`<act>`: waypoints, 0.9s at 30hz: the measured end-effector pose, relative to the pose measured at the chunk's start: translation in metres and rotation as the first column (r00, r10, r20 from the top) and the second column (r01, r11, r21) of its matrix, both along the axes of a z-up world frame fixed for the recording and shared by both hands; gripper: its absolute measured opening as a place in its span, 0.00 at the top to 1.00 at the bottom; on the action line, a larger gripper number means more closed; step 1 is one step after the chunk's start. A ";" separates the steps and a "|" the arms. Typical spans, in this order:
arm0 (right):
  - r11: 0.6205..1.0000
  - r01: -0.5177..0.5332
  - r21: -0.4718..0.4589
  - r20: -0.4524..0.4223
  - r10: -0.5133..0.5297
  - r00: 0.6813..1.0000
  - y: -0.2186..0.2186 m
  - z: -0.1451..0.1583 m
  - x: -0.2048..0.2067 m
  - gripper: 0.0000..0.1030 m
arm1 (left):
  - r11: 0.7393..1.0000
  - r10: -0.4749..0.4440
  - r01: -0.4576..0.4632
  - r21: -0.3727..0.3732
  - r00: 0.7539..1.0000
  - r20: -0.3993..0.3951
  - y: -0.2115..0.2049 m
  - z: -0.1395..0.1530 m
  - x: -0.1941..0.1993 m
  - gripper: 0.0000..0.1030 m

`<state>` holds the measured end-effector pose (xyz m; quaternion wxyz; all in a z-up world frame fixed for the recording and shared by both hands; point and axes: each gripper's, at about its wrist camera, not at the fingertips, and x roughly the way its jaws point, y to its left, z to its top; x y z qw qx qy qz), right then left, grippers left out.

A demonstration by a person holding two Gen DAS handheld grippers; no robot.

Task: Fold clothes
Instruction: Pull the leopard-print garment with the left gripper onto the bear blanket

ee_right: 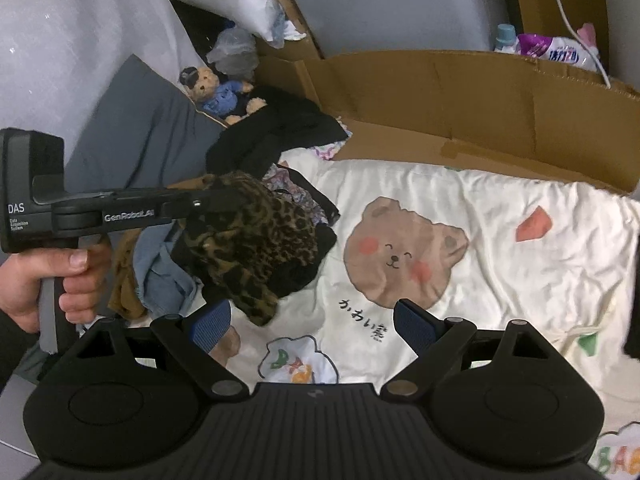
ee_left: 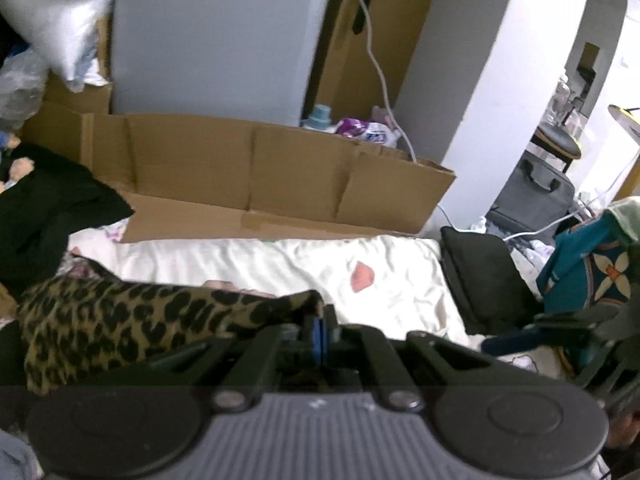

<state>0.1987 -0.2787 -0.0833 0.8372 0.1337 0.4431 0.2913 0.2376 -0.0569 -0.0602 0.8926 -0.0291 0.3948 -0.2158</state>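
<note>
Left wrist view: left gripper has its fingers pressed together on an edge of the leopard-print garment, which stretches to the lower left of the frame.
Right wrist view: right gripper fingers spread apart, holding nothing, at lower centre.
Garment: hangs bunched from the left gripper, left of centre, above the clothes pile.
Bedding: white bear-print blanket fills the centre and right.
Hand: grips the left handle, left edge.

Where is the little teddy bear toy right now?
In the right wrist view the teddy bear toy lies at the upper left, against the grey cushion and just above the black garment, behind the clothes pile.
</note>
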 end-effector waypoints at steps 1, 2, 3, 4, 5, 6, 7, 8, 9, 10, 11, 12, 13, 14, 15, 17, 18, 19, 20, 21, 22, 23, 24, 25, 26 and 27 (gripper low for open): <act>1.000 0.000 0.009 0.004 0.000 1.000 -0.001 -0.006 0.000 0.11 | 1.000 -0.002 0.002 -0.009 1.000 -0.005 -0.005 -0.002 0.001 0.99; 1.000 -0.001 0.017 0.008 0.000 1.000 -0.002 -0.012 0.000 0.11 | 1.000 -0.004 0.004 -0.018 1.000 -0.009 -0.010 -0.004 0.001 0.99; 1.000 -0.001 0.026 0.012 0.001 1.000 -0.003 -0.017 0.001 0.11 | 1.000 -0.005 0.004 -0.026 1.000 -0.012 -0.015 -0.006 0.001 0.99; 0.999 -0.001 0.035 0.016 0.001 1.000 -0.004 -0.023 0.001 0.11 | 1.000 -0.007 0.006 -0.029 1.000 -0.017 -0.019 -0.009 0.000 0.99; 0.999 -0.002 0.043 0.020 0.001 1.000 -0.005 -0.029 0.001 0.11 | 0.999 -0.010 0.009 -0.034 1.000 -0.024 -0.024 -0.012 0.000 0.99; 0.999 -0.002 0.052 0.024 0.001 1.000 -0.006 -0.035 0.001 0.11 | 0.999 -0.013 0.011 -0.040 0.999 -0.036 -0.028 -0.017 0.001 0.99; 0.998 -0.003 0.061 0.028 0.001 1.000 -0.007 -0.041 0.002 0.11 | 0.999 -0.016 0.014 -0.046 0.999 -0.047 -0.032 -0.022 0.002 0.98; 0.998 0.003 0.066 0.024 -0.004 1.000 -0.008 -0.048 0.002 0.11 | 0.998 -0.021 0.018 -0.054 0.998 -0.059 -0.037 -0.028 0.003 0.98; 0.998 0.010 0.067 0.021 -0.012 1.000 -0.010 -0.054 0.002 0.11 | 0.997 -0.029 0.024 -0.068 0.997 -0.073 -0.041 -0.034 0.004 0.97; 0.998 0.020 0.062 0.021 -0.021 1.000 -0.012 -0.060 0.001 0.11 | 0.996 -0.037 0.029 -0.089 0.996 -0.085 -0.045 -0.040 0.005 0.97; 0.998 0.031 0.055 0.021 -0.032 0.999 -0.014 -0.064 0.000 0.11 | 0.994 -0.045 0.035 -0.106 0.994 -0.095 -0.049 -0.047 0.005 0.97; 0.998 0.040 0.047 0.019 -0.041 0.999 -0.016 -0.069 -0.001 0.11 | 0.993 -0.059 0.049 -0.111 0.994 -0.094 -0.053 -0.052 0.004 0.96; 0.998 0.047 0.041 0.016 -0.048 0.999 -0.018 -0.073 -0.003 0.11 | 0.991 -0.071 0.060 -0.117 0.993 -0.094 -0.056 -0.058 0.003 0.96; 0.998 0.050 0.033 0.012 -0.051 0.999 -0.020 -0.077 -0.006 0.11 | 0.990 -0.073 0.060 -0.124 0.992 -0.100 -0.060 -0.065 0.003 0.94; 0.998 0.052 0.020 0.013 -0.052 0.999 -0.021 -0.080 -0.008 0.11 | 0.990 -0.073 0.059 -0.130 0.992 -0.105 -0.063 -0.072 0.002 0.90; 0.999 0.054 -0.009 0.015 -0.054 0.998 -0.022 -0.087 -0.013 0.11 | 0.990 -0.057 0.041 -0.135 0.992 -0.115 -0.067 -0.086 0.003 0.88; 0.998 0.055 -0.024 0.017 -0.055 0.998 -0.023 -0.090 -0.016 0.11 | 0.990 -0.047 0.031 -0.135 0.992 -0.118 -0.069 -0.092 0.003 0.83; 0.997 0.066 -0.032 0.008 -0.066 0.998 -0.025 -0.094 -0.017 0.11 | 0.992 -0.033 0.018 -0.126 0.993 -0.116 -0.070 -0.096 0.002 0.80; 0.996 0.080 -0.039 -0.004 -0.080 0.997 -0.026 -0.099 -0.017 0.11 | 0.994 -0.014 0.001 -0.114 0.993 -0.117 -0.070 -0.100 0.002 0.71; 0.995 0.093 -0.046 -0.015 -0.094 0.995 -0.028 -0.103 -0.017 0.11 | 0.994 0.006 -0.018 -0.103 0.993 -0.118 -0.069 -0.102 0.002 0.63; 0.993 0.108 -0.052 -0.028 -0.109 0.994 -0.029 -0.108 -0.017 0.11 | 0.995 0.016 -0.027 -0.100 0.993 -0.116 -0.067 -0.103 0.002 0.58; 0.991 0.121 -0.058 -0.033 -0.123 0.992 -0.030 -0.111 -0.017 0.11 | 0.995 0.025 -0.036 -0.095 0.993 -0.113 -0.065 -0.105 0.002 0.52; 0.989 0.133 -0.063 -0.036 -0.136 0.990 -0.031 -0.113 -0.017 0.11 | 0.995 0.032 -0.041 -0.089 0.994 -0.106 -0.062 -0.106 0.002 0.46; 0.987 0.146 -0.070 -0.035 -0.149 0.988 -0.031 -0.115 -0.017 0.11 | 0.995 0.043 -0.051 -0.084 0.994 -0.102 -0.059 -0.107 0.003 0.43; 0.984 0.159 -0.079 -0.034 -0.162 0.986 -0.031 -0.115 -0.017 0.11 | 0.994 0.067 -0.075 -0.079 0.992 -0.103 -0.053 -0.110 0.006 0.39; 0.981 0.173 -0.087 -0.032 -0.176 0.984 -0.032 -0.116 -0.017 0.11 | 0.992 0.091 -0.099 -0.074 0.990 -0.104 -0.048 -0.113 0.008 0.36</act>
